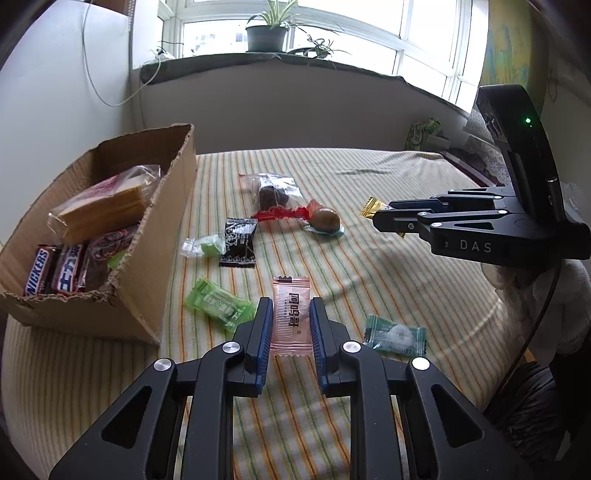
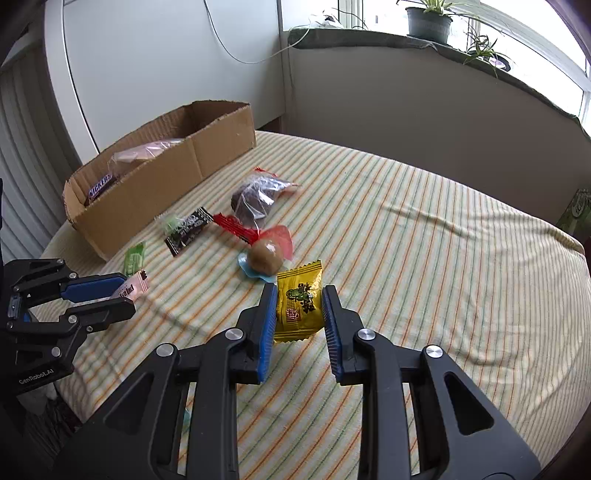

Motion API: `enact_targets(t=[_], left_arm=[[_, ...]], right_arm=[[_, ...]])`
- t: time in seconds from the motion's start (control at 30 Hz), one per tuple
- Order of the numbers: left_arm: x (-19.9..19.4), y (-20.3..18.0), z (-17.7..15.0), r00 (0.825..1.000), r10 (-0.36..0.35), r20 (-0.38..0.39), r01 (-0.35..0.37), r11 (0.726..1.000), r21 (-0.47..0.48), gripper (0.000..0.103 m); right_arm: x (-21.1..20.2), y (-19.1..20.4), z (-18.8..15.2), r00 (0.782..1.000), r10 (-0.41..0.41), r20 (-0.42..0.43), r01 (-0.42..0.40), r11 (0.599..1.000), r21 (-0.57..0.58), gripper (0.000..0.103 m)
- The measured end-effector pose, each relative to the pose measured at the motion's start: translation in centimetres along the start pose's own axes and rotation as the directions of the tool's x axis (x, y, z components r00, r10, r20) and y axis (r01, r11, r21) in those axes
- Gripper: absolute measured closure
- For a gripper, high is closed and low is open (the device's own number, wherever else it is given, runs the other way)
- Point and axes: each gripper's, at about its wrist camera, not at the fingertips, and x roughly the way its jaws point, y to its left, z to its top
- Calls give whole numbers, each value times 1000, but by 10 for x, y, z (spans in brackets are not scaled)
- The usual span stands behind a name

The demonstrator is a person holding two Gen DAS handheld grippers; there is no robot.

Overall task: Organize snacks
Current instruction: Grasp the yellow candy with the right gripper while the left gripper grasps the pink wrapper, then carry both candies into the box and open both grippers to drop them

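Left wrist view, left to right: a cardboard box (image 1: 155,236) already holding Snickers bars (image 1: 37,271) and a bagged cake, then loose sweets on the striped cloth (image 1: 388,280) — green packets (image 1: 218,304), a black sachet (image 1: 238,242), a brown ball (image 1: 325,218) — and the left gripper (image 1: 291,319) clamped on a pink packet (image 1: 290,317), a dark-green sweet (image 1: 395,335) just beside its right finger. Right wrist view: the right gripper (image 2: 300,308) is clamped on a yellow packet (image 2: 298,301), the ball lying just beyond it. Behind, a grey wall and potted plants (image 1: 267,27) on the windowsill.
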Motion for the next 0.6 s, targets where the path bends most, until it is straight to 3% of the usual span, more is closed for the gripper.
enact_targets(t=[0.3, 0.6], left_arm=[[-35, 24, 26, 990, 34, 134, -22, 996, -85, 85], [-57, 78, 38, 967, 144, 212, -97, 971, -218, 85]], right_arm=[[-17, 31, 31, 995, 38, 97, -39, 999, 0, 77], [-16, 74, 62, 981, 122, 150, -122, 992, -13, 77]])
